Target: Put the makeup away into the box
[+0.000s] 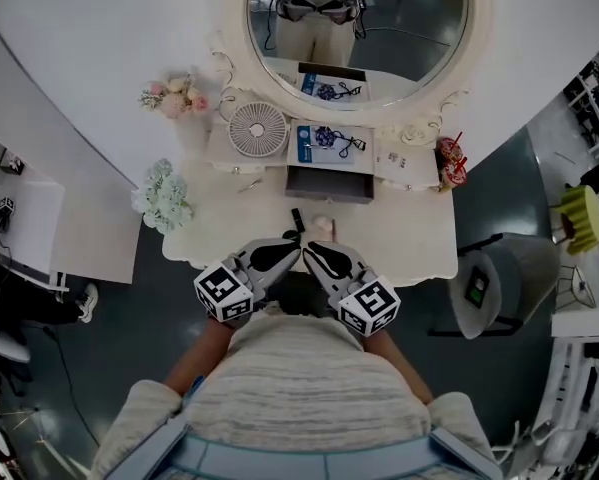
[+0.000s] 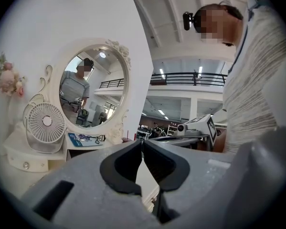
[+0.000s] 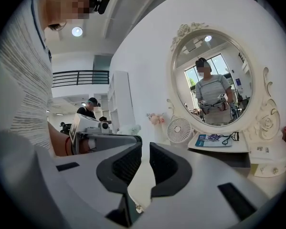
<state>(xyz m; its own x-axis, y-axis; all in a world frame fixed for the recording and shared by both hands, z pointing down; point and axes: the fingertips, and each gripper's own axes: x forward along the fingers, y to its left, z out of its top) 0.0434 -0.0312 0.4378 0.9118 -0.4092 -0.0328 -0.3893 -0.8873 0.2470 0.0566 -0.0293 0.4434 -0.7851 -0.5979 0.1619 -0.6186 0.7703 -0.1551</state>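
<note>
Vanity (image 1: 404, 230) w/ makeup (image 1: 322, 225), fan (image 1: 258, 129), flowers (image 1: 175, 96), mirror (image 1: 419, 28)

The left tongs (image 2: 142, 147), 2 jaws closed together with nothing between, point level past an oval mirror (image 2: 92, 92); a white fan (image 2: 46, 126) stands at its lower left, below pink flowers (image 2: 9, 80).

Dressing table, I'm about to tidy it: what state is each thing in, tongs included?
Left tongs: shut, empty.
Right tongs: shut, empty.
Drawer: pulled open.
Black stick: lying on the tabletop, not put away.
Small pink item: on the tabletop, not put away.
Fan: upright; running or not, cannot tell.
</note>
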